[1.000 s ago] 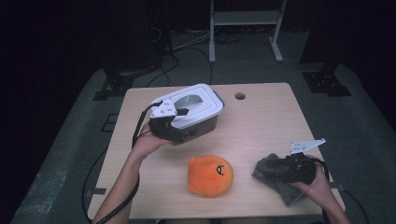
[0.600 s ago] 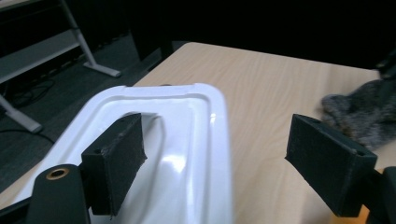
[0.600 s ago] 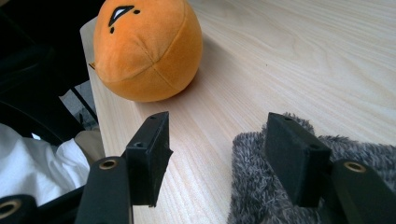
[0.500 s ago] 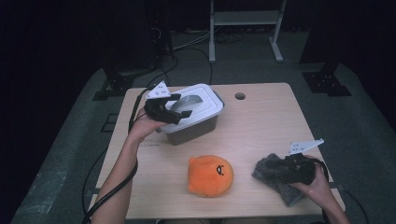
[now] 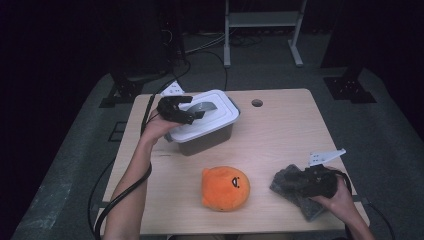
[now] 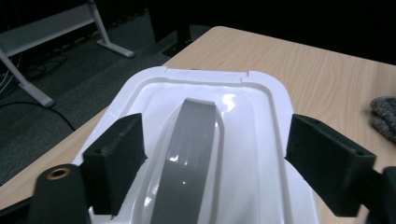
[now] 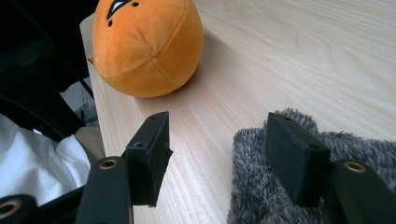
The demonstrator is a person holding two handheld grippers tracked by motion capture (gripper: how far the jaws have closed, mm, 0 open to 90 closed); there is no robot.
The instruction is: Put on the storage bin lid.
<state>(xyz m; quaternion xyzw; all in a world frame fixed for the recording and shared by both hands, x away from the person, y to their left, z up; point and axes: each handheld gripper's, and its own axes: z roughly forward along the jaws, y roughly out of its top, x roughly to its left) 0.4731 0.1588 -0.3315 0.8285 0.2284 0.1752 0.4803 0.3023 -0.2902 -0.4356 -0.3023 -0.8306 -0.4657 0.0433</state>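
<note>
Left gripper (image 6: 205, 172) jaws spread wide around the bin lid's (image 6: 243, 140) grey handle (image 6: 194, 154), probably not gripping yet. Right gripper (image 7: 215, 158) jaws gape, empty, over the fuzzy cloth (image 7: 280, 186); bin's unopened.

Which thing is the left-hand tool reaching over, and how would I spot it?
On the light wooden table, look to its far left part. There sits a grey plastic box with a white lid, beneath the left gripper; unlike its soft neighbours, it is hard, with a grey handle.

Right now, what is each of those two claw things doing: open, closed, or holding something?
Left gripper: open, jaws either side of the white box lid, gripping nothing.
Right gripper: open over the grey fuzzy cloth, holding nothing.
</note>
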